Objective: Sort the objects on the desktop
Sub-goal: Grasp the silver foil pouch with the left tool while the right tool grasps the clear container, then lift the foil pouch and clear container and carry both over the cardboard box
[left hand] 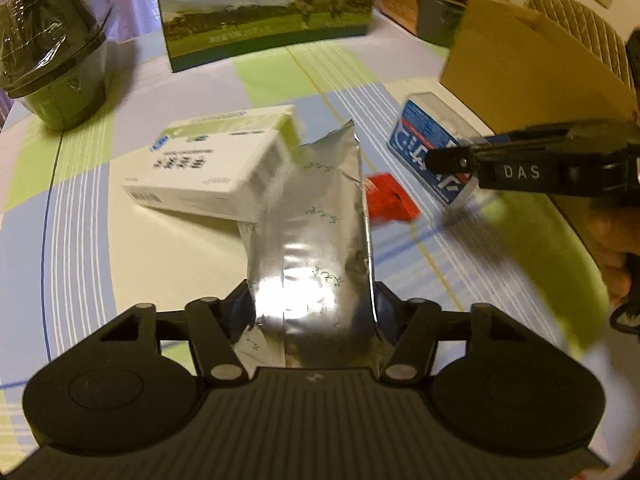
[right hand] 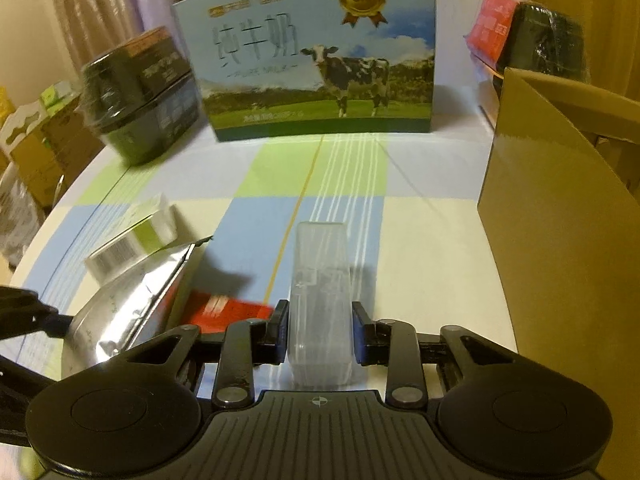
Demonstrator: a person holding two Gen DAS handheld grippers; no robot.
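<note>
My left gripper (left hand: 314, 312) is shut on a silver foil pouch (left hand: 316, 232), which stands up between its fingers above the table. The same foil pouch (right hand: 128, 300) shows at lower left in the right wrist view. My right gripper (right hand: 320, 328) is shut on a clear plastic case (right hand: 320, 296); from the left wrist view that case (left hand: 430, 148) carries a blue label and sits in the right gripper's black fingers (left hand: 452, 160). A white and green box (left hand: 216, 160) lies flat on the checked tablecloth behind the pouch. A small red box (left hand: 390, 200) lies between pouch and case.
An open cardboard box (right hand: 560, 240) stands at the right. A milk carton with a cow picture (right hand: 316, 60) stands at the back. A dark wrapped tub (right hand: 140, 96) sits at back left; another dark tub and a red box (right hand: 532, 36) sit at back right.
</note>
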